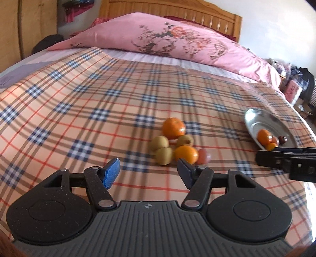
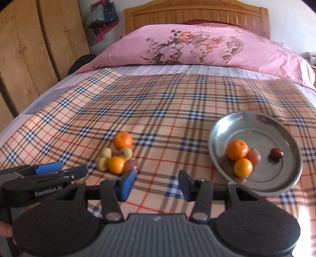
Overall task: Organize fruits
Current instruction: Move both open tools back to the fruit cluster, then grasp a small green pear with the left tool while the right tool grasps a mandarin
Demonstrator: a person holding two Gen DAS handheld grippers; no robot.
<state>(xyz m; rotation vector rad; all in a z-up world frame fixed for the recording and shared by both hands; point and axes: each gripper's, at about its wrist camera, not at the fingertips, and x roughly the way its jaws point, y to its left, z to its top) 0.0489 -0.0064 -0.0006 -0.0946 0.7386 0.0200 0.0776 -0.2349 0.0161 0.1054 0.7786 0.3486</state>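
Note:
A pile of fruit lies on the plaid sheet: a large orange (image 1: 173, 128) (image 2: 122, 140), a smaller orange (image 1: 186, 154) (image 2: 116, 164), three yellow-green round fruits (image 1: 163, 155) (image 2: 102, 163) and a pinkish grape (image 1: 203, 156) (image 2: 132, 166). A steel plate (image 1: 256, 120) (image 2: 276, 178) to the right holds two oranges (image 2: 237, 149), a grape (image 2: 254, 156) and a dark date (image 2: 276, 153). My left gripper (image 1: 149, 173) is open and empty, just short of the pile. My right gripper (image 2: 157, 183) is open and empty, between pile and plate.
A pink floral pillow (image 1: 167, 37) (image 2: 197, 45) lies at the head of the bed before a wooden headboard (image 2: 197, 13). A wooden wardrobe (image 2: 29, 49) stands to the left. Clutter (image 1: 296, 85) sits off the bed's right side.

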